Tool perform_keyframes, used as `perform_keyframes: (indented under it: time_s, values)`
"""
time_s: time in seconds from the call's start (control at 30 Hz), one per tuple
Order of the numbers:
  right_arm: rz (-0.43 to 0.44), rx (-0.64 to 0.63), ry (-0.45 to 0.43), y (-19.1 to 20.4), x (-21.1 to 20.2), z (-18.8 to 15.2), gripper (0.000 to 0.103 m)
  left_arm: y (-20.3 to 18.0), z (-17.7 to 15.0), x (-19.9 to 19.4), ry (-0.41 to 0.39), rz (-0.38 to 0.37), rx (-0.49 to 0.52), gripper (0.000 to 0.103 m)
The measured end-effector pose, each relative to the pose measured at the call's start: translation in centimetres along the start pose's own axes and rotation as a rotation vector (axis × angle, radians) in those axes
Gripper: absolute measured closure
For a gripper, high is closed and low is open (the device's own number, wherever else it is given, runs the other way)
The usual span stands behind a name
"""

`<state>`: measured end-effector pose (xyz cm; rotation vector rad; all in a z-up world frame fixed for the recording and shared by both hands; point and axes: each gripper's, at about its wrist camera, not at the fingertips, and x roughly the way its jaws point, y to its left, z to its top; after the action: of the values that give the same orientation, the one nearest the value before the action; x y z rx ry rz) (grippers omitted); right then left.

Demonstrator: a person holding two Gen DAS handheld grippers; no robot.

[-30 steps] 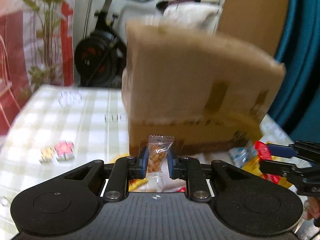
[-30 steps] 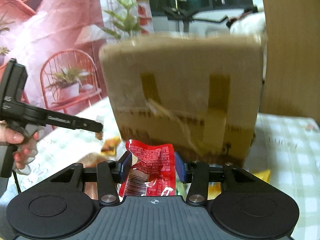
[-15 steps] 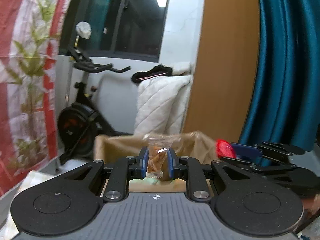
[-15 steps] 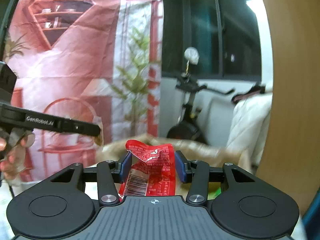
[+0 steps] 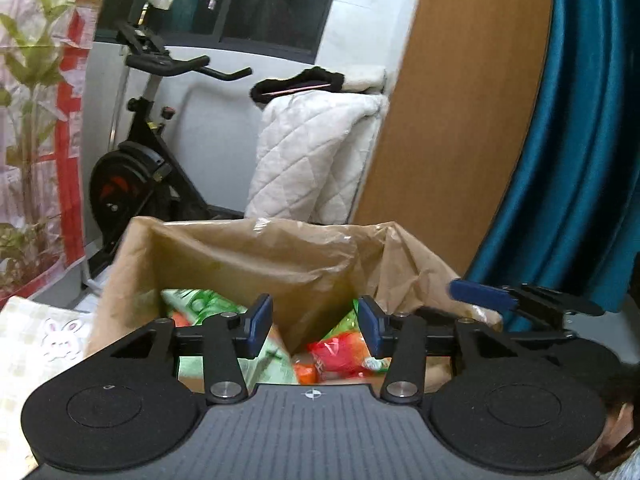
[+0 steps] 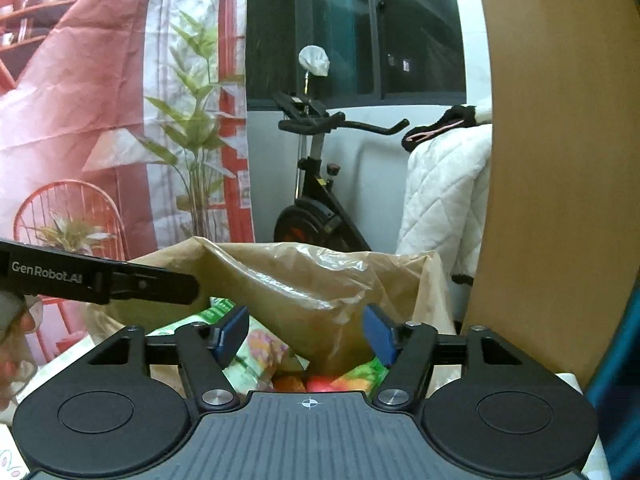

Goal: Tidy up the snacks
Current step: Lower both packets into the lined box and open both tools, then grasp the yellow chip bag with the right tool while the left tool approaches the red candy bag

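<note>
A brown cardboard box (image 5: 248,256) with its flaps up stands on the table, and both grippers hover over its open top. Inside lie green and red snack packets (image 5: 340,356). My left gripper (image 5: 314,322) has its jaws opening with nothing between the blue pads. My right gripper (image 6: 306,334) is likewise opening and empty above the box (image 6: 312,280), where green, red and orange packets (image 6: 320,382) show. The right gripper's blue finger (image 5: 480,294) enters the left wrist view at the right. The left gripper's black finger (image 6: 120,280) crosses the right wrist view at the left.
A checked tablecloth with a rabbit sticker (image 5: 60,338) lies left of the box. Behind stand an exercise bike (image 5: 132,176), a white quilt (image 5: 312,152), a wooden panel (image 5: 460,100) and a blue curtain (image 5: 580,140). A person's hand (image 6: 16,340) holds the left gripper.
Both grippers rose from in front of the box to above its open top. The nut packet left the left jaws and the red packet left the right jaws; both now stand apart.
</note>
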<state>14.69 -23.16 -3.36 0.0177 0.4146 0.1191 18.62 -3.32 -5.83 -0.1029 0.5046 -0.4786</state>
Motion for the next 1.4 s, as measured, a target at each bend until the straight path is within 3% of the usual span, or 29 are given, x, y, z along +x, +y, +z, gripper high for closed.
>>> perform_keyframes:
  time_s: [0.27,0.5,0.77,1.03,1.13,1.4]
  values:
    - [0.039,0.075,-0.015,-1.8,-5.7,-0.8,0.043,2.2,-0.6,-6.2,-0.056,0.059,-0.066,0.054]
    - [0.011,0.082,0.048,-2.1,-8.5,-4.8,0.037,2.9,-2.1,-9.7,-0.075,0.087,-0.079,0.054]
    - [-0.021,0.131,0.160,-1.9,-8.9,-10.8,0.032,3.7,-6.3,-10.7,0.002,0.140,-0.081,0.054]
    - [-0.060,0.108,0.284,-1.4,-8.3,-15.2,0.021,6.2,-11.7,-10.8,0.107,0.170,-0.201,0.054]
    - [-0.088,0.110,0.323,-1.4,-7.9,-16.4,0.013,6.4,-13.0,-10.6,0.139,0.163,-0.219,0.054]
    - [-0.066,0.114,0.414,-1.1,-5.9,-18.3,0.016,6.0,-14.9,-9.4,0.215,0.093,-0.260,0.054]
